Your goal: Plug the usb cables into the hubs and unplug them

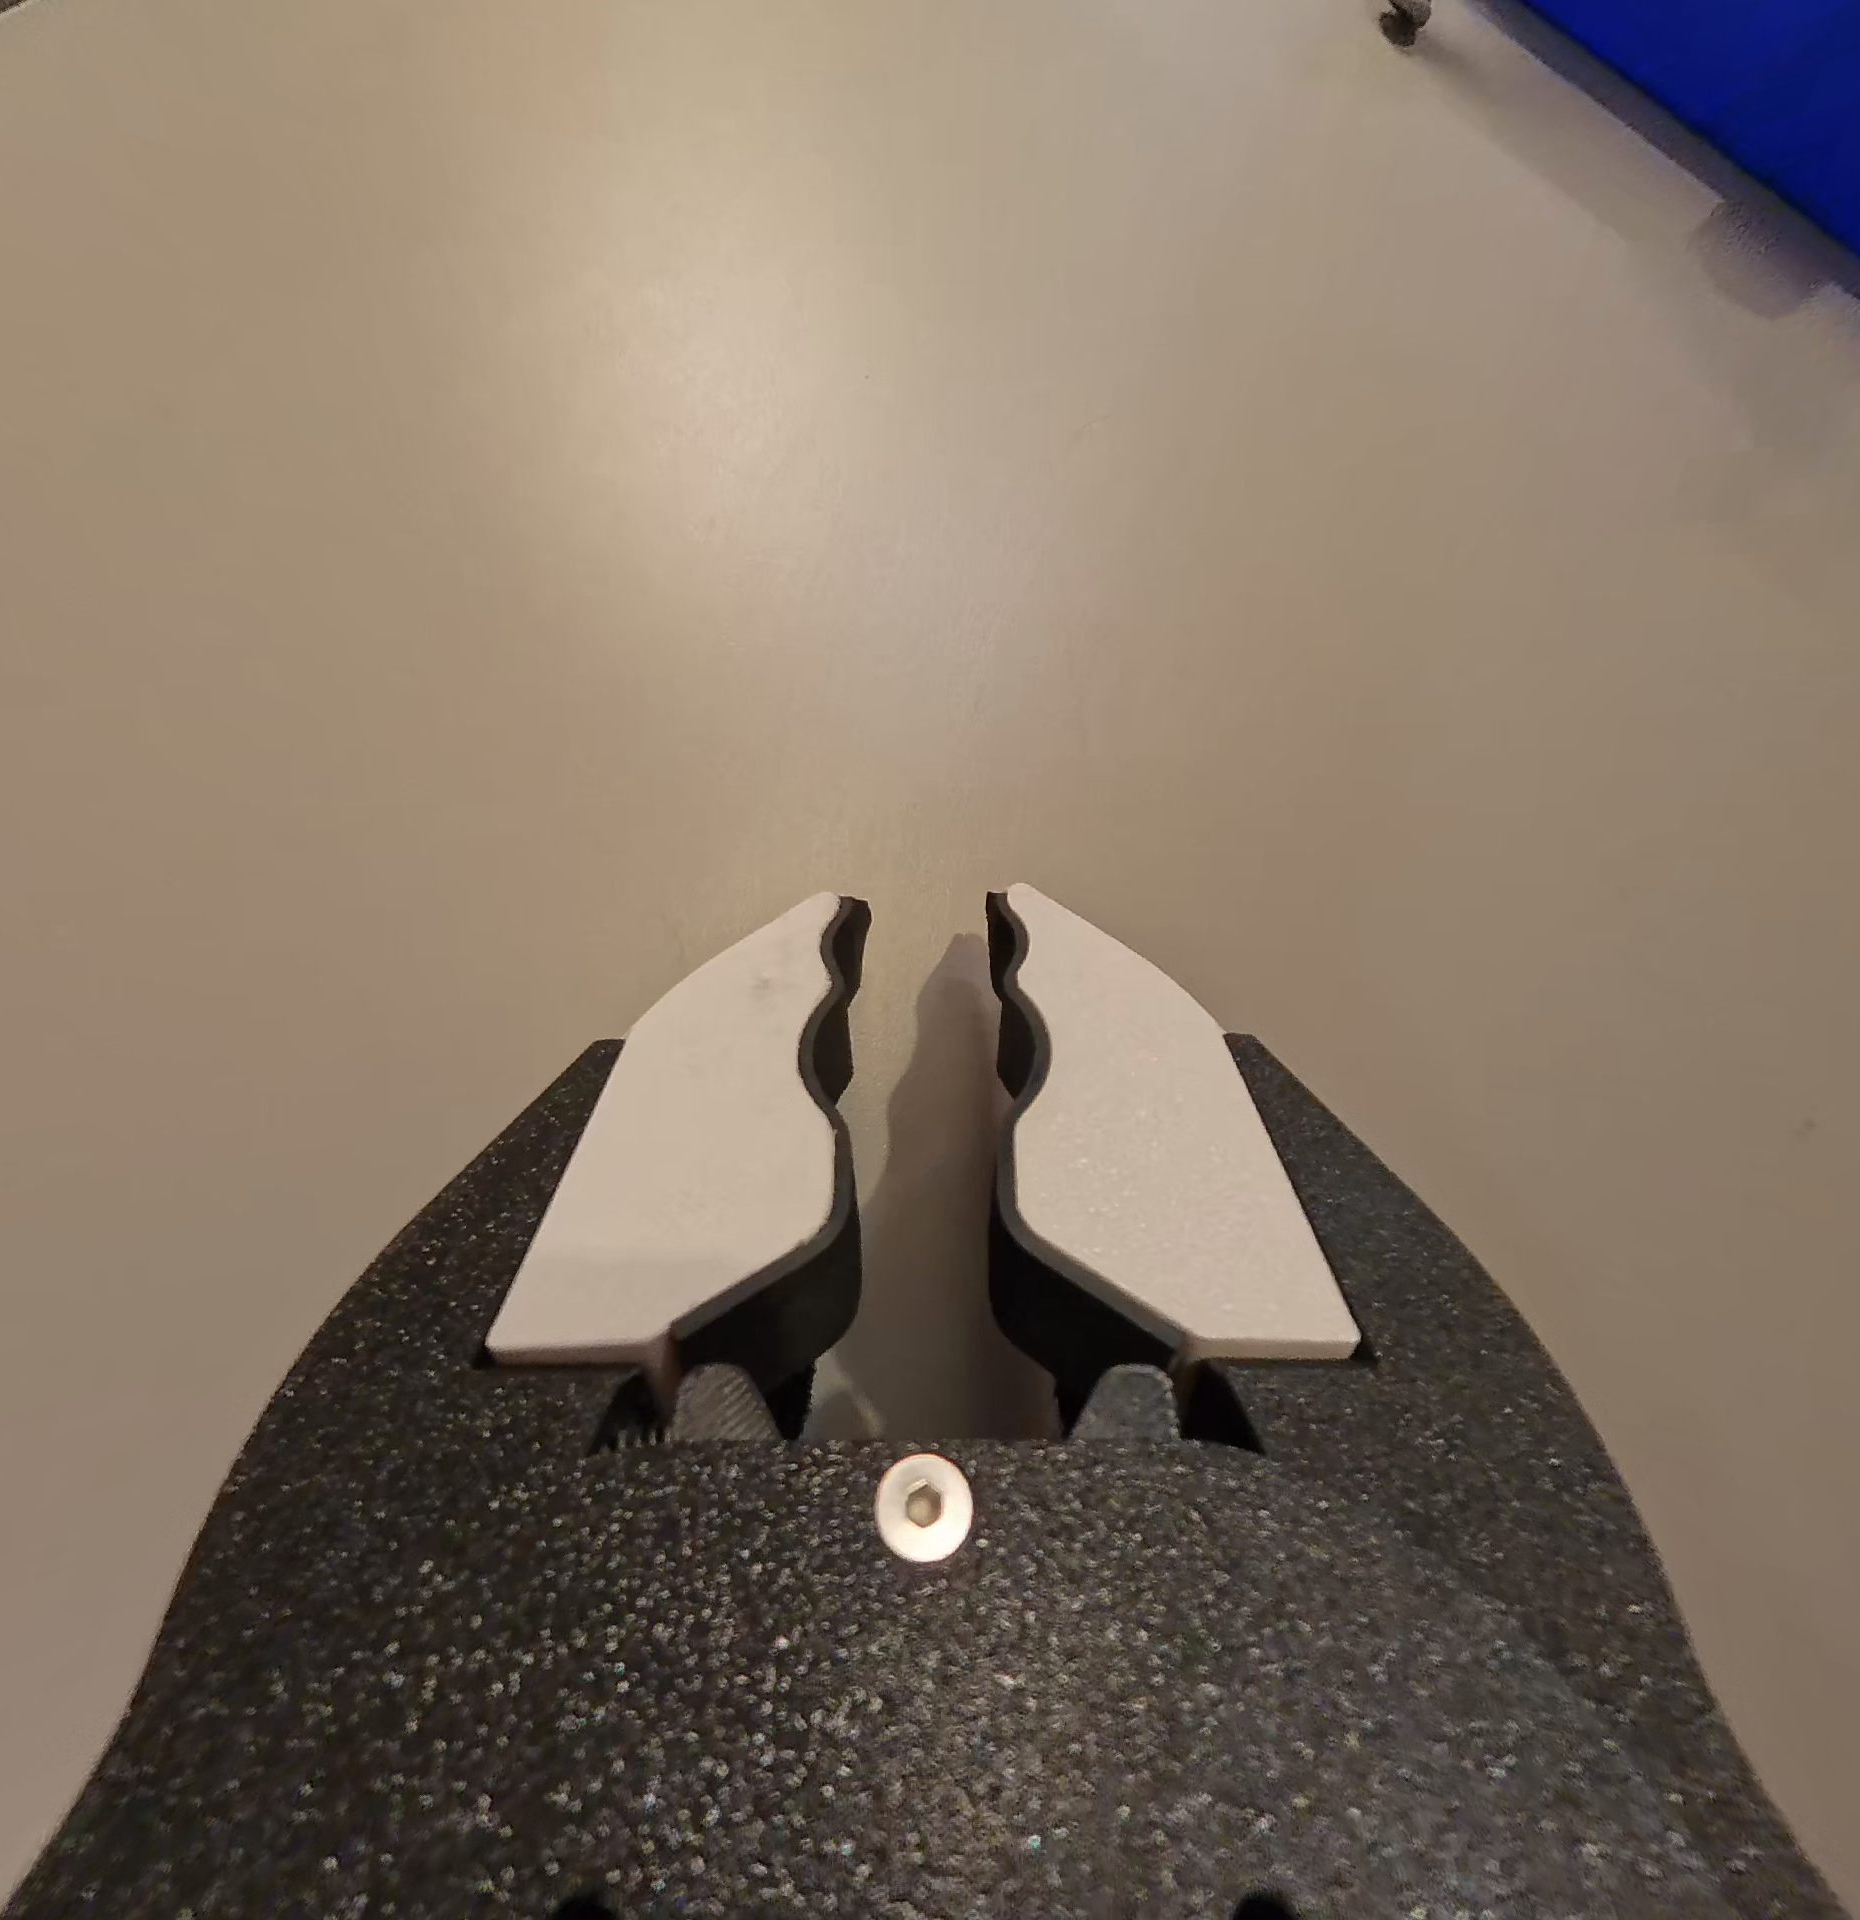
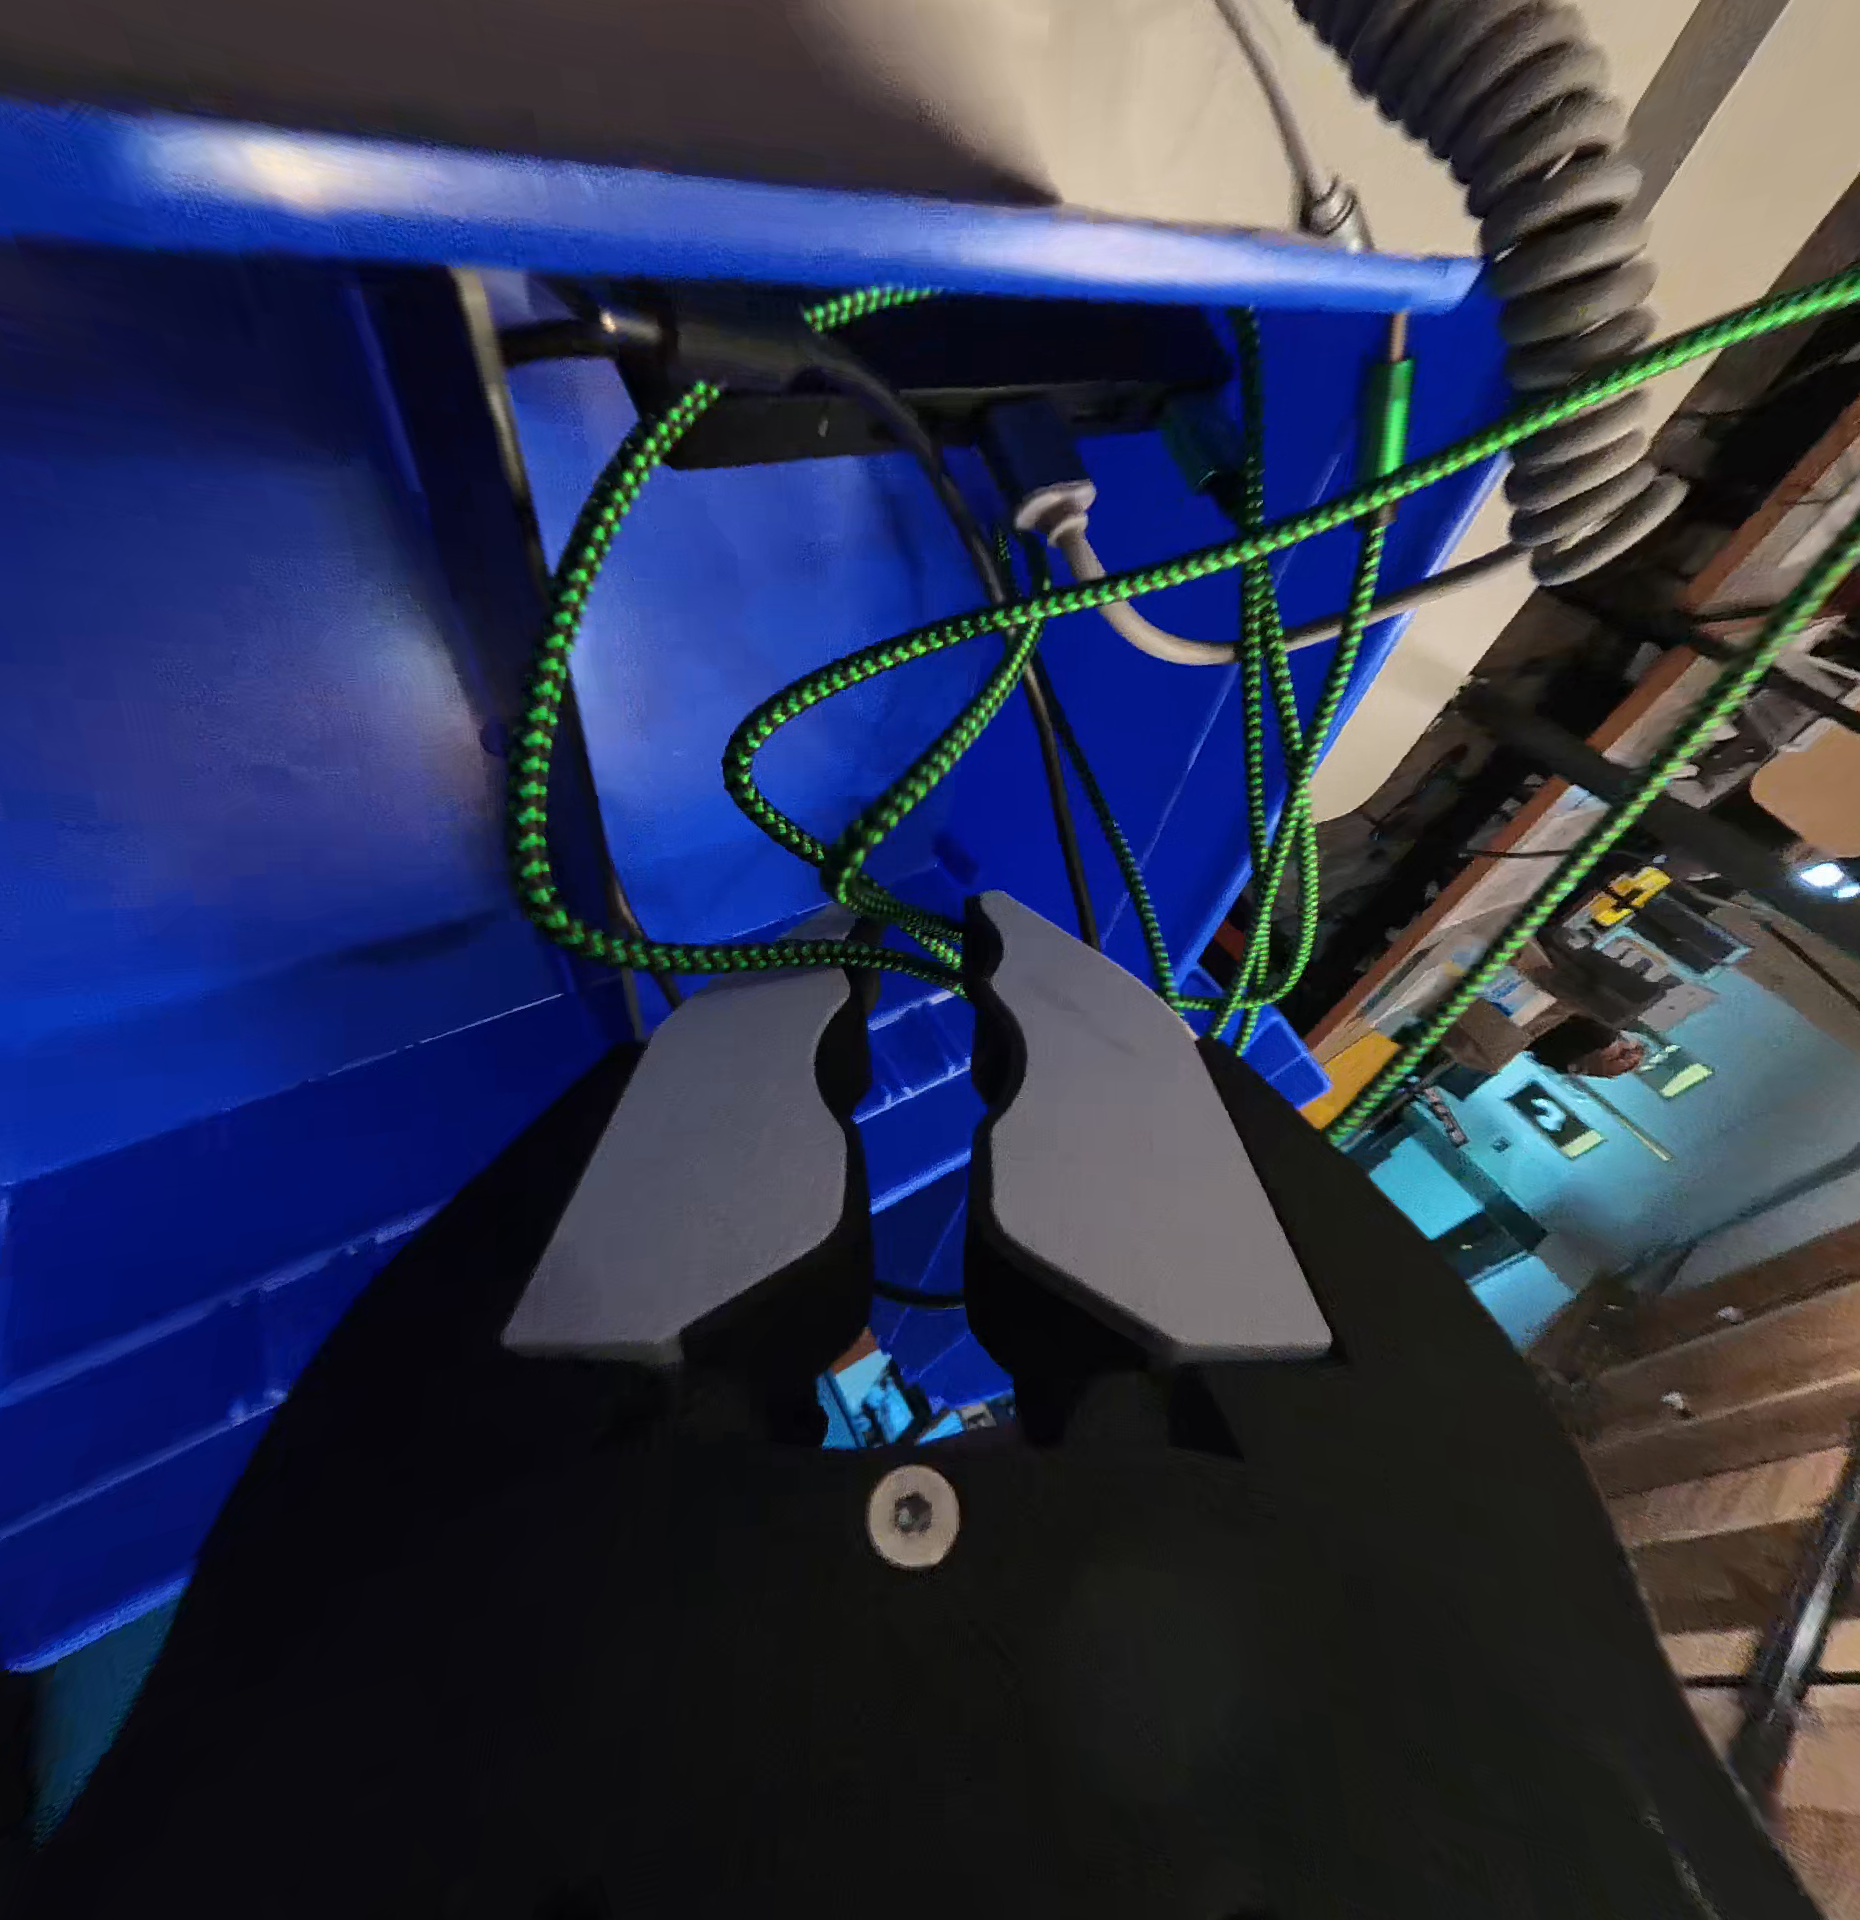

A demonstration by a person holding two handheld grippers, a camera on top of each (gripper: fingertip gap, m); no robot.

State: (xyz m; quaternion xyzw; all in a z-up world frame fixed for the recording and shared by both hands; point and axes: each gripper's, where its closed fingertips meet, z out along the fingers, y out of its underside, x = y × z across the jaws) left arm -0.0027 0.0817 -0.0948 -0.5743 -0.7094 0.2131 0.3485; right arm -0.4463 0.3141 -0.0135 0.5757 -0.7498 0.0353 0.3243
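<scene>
In the right wrist view, black USB hubs lie at the far end of a blue bin. Green-and-black braided USB cables loop through the bin, and plugs sit by the hubs. My right gripper is over the bin, its jaws a small gap apart. A braided cable crosses right at its fingertips; I cannot tell if it touches them. My left gripper is slightly open and empty above the bare beige table. No cable or hub shows in its view.
A corner of the blue bin shows at the far right of the left wrist view. In the right wrist view a black coiled cable and a grey cable run past the bin. Shelving stands beyond the table's edge at right. One gripper's finger ends stand about 50 cm off the other's.
</scene>
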